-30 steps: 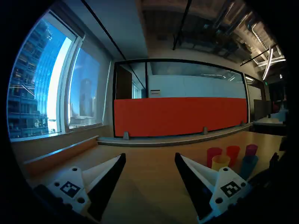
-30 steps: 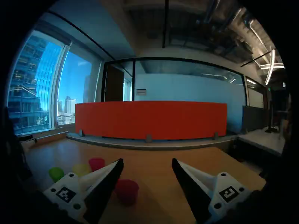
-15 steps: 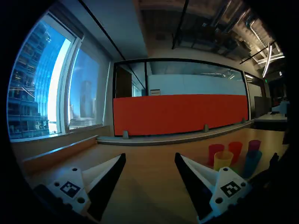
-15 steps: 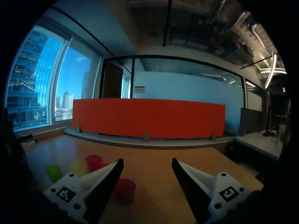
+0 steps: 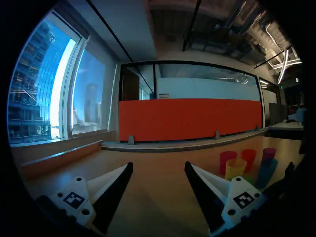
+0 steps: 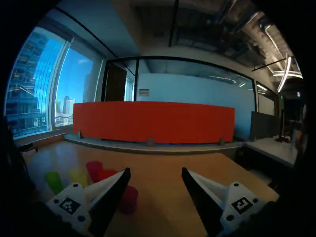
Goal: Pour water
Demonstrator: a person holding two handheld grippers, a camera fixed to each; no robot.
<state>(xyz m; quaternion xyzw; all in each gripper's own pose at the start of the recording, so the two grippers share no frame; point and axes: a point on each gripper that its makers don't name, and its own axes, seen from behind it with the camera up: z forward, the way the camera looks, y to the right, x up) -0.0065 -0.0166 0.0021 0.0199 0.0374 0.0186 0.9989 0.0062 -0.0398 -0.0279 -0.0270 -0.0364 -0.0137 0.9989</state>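
Several coloured plastic cups stand in a cluster on a wooden table [image 5: 158, 185]. In the left gripper view they sit to the right: a red cup [image 5: 227, 158], an orange-red cup [image 5: 249, 157], a magenta cup [image 5: 269, 153], a yellow cup [image 5: 235, 168] and a blue cup [image 5: 266, 170]. My left gripper [image 5: 158, 177] is open, held over bare table left of them. In the right gripper view a green cup [image 6: 53, 180], a yellow cup [image 6: 78, 175], a red cup [image 6: 94, 169] and a magenta cup [image 6: 128, 198] stand low left. My right gripper [image 6: 155, 179] is open, its left finger overlapping the cups.
An orange divider panel [image 5: 189, 119] runs along the table's far edge. Large windows [image 5: 43, 91] line the left wall. Another desk [image 6: 276, 148] stands to the right. A dark shape [image 6: 15, 173] sits at the left border of the right gripper view.
Both grippers have tilted slightly downward and stayed open. The cups sit a little lower in the right gripper view, with the magenta cup now closer behind the left finger.
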